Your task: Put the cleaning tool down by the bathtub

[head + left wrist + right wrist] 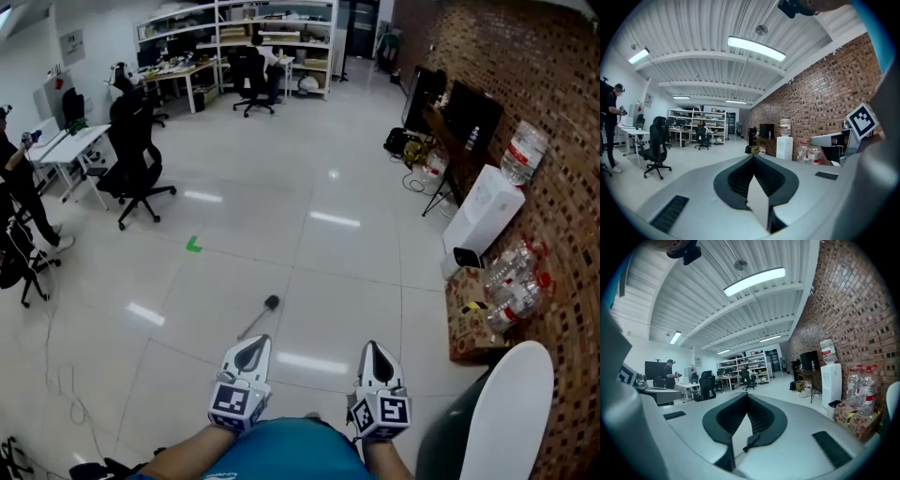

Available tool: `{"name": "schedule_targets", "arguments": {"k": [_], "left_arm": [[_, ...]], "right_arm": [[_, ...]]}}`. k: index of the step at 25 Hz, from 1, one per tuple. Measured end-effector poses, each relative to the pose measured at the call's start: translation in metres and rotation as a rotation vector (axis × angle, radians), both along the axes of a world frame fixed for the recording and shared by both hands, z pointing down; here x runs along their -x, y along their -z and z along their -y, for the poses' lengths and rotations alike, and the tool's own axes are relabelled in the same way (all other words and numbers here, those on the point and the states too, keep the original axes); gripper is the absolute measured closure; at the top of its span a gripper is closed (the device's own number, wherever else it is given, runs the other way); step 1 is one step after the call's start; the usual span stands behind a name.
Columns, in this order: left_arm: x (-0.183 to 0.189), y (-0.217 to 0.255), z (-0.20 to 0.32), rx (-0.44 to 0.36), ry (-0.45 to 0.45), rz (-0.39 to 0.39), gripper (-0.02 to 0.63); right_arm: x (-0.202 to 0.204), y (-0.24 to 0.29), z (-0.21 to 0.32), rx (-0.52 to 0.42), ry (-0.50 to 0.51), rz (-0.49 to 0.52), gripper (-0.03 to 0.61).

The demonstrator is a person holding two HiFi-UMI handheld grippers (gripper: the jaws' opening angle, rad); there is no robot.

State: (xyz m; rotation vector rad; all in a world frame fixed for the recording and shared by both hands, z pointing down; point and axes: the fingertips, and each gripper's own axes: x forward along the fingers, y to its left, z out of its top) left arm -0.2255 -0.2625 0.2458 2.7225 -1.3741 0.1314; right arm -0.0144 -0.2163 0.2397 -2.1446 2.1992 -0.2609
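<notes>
The person is holding both grippers low and close to the body, side by side, pointing out over the floor (356, 272). The left gripper (253, 351) is keeping its jaws pressed together, and nothing is sitting between them. The right gripper (376, 356) is doing the same: its jaws are meeting at the tips and gripping nothing. The cleaning tool (260, 317) is lying flat on the floor just ahead of the left gripper, apart from both grippers, with its dark head pointing away and its thin handle running back toward the person. The bathtub (511, 412) is showing its white rim at the lower right, beside the right gripper and well apart from the tool. Beyond the bathtub, a box (461, 323), some bottles (514, 281) and a water dispenser (483, 211) are standing along the brick wall (553, 75).
</notes>
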Motion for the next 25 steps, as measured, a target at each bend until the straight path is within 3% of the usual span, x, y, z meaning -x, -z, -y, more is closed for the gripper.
{"name": "schedule_targets", "arguments": {"k": [4,8,12,19,25], "left_arm": [[0.008,-0.013,0.015,0.008,0.077,0.048,0.614],[0.007,-0.024,0.039,0.013,0.073,0.09,0.614],[0.028,-0.034,0.084,0.026,0.081,0.081,0.614],[0.101,-0.045,0.173,0.018,0.054,0.098,0.614],[0.152,-0.066,0.219,0.074,0.03,0.086,0.614]], "right_arm": [[-0.008,-0.019,0.021,0.013,0.04,0.015,0.565],[-0.014,-0.034,0.041,0.055,0.037,0.022,0.565],[-0.001,-0.045,0.073,0.089,0.021,-0.001,0.565],[0.073,-0.055,0.153,0.145,0.019,-0.04,0.563],[0.128,-0.068,0.202,0.177,0.054,-0.073,0.563]]}}
